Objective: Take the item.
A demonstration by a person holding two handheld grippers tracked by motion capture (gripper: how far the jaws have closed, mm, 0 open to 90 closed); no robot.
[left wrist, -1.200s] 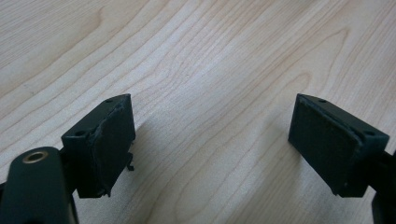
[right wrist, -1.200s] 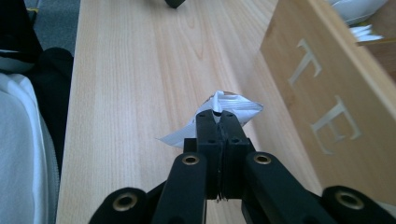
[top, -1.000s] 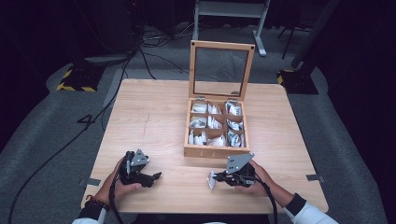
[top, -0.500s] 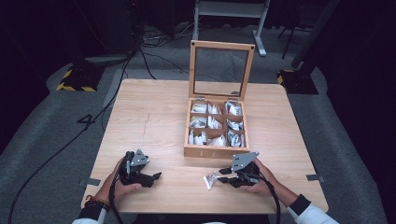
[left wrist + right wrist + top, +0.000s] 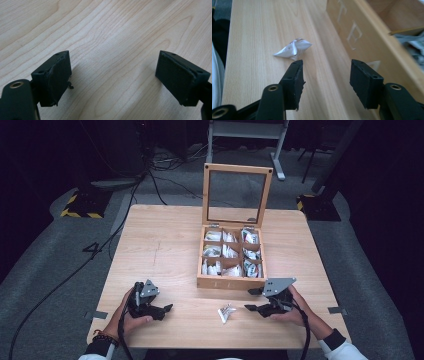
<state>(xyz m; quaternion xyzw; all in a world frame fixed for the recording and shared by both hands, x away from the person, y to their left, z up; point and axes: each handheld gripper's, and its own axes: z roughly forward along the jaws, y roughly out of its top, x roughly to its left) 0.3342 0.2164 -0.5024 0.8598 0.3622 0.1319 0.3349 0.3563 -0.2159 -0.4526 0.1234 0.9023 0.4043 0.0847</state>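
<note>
The right claw (image 5: pixel 252 299) is released: its jaws have just been opening, they now stand well apart, and nothing is between them; in the right gripper view only the bare wood of the counter (image 5: pixel 262 30) shows in the gap. The left claw (image 5: pixel 167 308) is also open and holds nothing, with its two pads spread wide over the wood grain in the left gripper view. The small crumpled silver packet (image 5: pixel 226 312) lies loose on the counter, near the near edge, just to the left of the right claw and not touching it. In the high view its long axis runs slanted, from near-left to far-right, with the wider end toward the wooden box (image 5: pixel 230 282). In the right gripper view the packet (image 5: pixel 293 48) sits just beyond the tip of the left-hand jaw, a little outside the gap. The box stands open on the far side of the packet, its lid upright, its compartments holding similar packets.
</note>
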